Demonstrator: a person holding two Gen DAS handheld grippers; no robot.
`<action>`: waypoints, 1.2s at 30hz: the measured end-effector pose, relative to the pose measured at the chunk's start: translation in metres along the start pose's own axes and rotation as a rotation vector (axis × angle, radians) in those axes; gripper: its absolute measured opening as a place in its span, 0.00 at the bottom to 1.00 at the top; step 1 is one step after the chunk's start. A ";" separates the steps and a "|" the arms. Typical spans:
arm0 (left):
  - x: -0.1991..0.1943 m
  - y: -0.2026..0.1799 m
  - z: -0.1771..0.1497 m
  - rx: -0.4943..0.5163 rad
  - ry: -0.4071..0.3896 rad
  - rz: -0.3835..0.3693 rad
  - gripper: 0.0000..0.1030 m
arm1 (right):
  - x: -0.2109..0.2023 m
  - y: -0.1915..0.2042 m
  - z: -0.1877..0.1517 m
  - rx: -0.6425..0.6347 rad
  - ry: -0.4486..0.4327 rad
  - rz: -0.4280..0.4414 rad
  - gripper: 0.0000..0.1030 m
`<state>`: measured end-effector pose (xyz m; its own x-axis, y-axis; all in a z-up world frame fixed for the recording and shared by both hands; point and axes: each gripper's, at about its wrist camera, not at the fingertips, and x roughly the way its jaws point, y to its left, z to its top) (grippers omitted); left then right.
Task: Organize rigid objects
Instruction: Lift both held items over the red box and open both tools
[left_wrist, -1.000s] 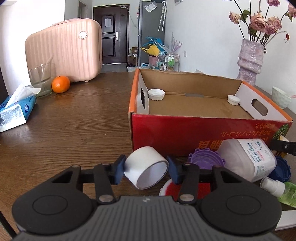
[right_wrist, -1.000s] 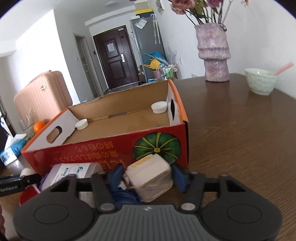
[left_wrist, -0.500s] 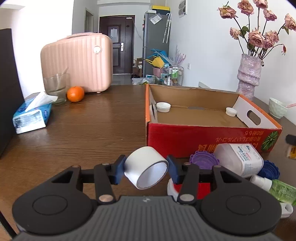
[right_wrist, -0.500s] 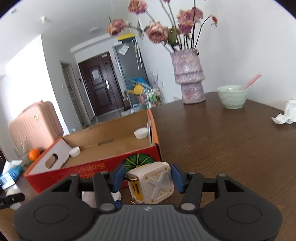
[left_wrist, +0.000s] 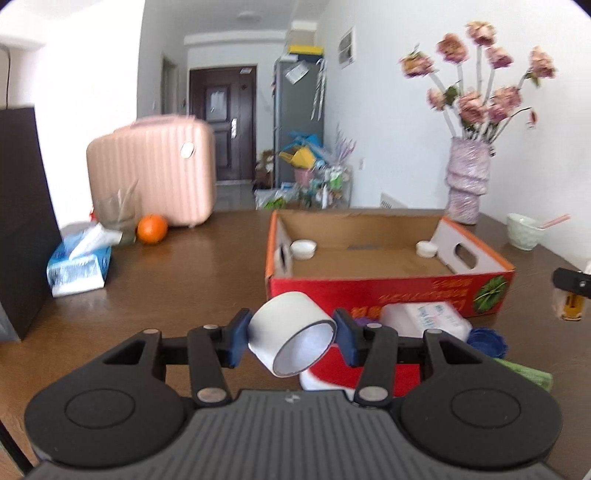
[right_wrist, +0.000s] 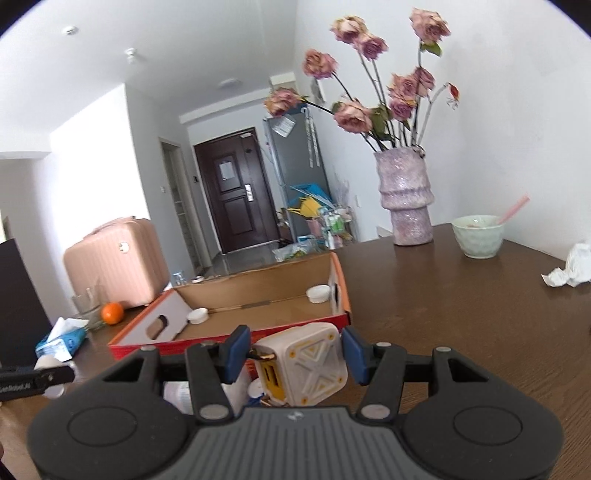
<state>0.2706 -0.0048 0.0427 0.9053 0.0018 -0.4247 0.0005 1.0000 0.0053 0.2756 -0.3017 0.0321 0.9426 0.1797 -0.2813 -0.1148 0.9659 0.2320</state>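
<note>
1. Fingers of left gripper (left_wrist: 291, 338) are clamped on a white tape roll (left_wrist: 291, 338), blue pads pressing both sides, with the roll tilted and its open end toward the camera.
2. Right gripper (right_wrist: 295, 354) is clenched on a white cube-shaped adapter (right_wrist: 304, 363) with yellow details; pads are against its two sides.
3. Just past the left gripper, still on the table: a red-and-white lid (left_wrist: 332, 373), a white bottle (left_wrist: 424, 319) lying down, a blue cap (left_wrist: 485, 339), and something green (left_wrist: 528, 374) that is too blurred to name.
4. Beyond these sits the red cardboard box (left_wrist: 388, 291), open, with two white caps (left_wrist: 303, 249) in its far corners.
5. Step, as I judge it: carrying both items toward the box. Next move needs each gripper over the near wall and above the bare box floor, then lowering and letting go.
6. Against the earlier frames: both grippers sit higher and farther back, so the box looks smaller and lower in view, and more of the room shows. Both grips are unchanged.
7. Far: orange (left_wrist: 151, 229), tissue pack (left_wrist: 79, 264), pink suitcase (left_wrist: 151, 171), vase (left_wrist: 467, 181), bowl (left_wrist: 524, 230).
</note>
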 end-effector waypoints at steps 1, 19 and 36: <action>-0.002 -0.004 0.000 0.016 -0.008 -0.005 0.48 | -0.002 0.001 -0.001 -0.002 -0.001 0.005 0.52; 0.071 -0.022 0.049 0.125 -0.060 -0.033 0.48 | 0.059 -0.039 0.034 0.110 0.021 0.060 0.52; 0.282 -0.024 0.131 0.055 0.283 -0.177 0.48 | 0.298 0.029 0.099 -0.156 0.384 0.064 0.52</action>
<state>0.5817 -0.0285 0.0408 0.7352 -0.1629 -0.6579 0.1772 0.9831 -0.0455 0.5842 -0.2382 0.0472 0.7505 0.2677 -0.6043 -0.2431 0.9620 0.1243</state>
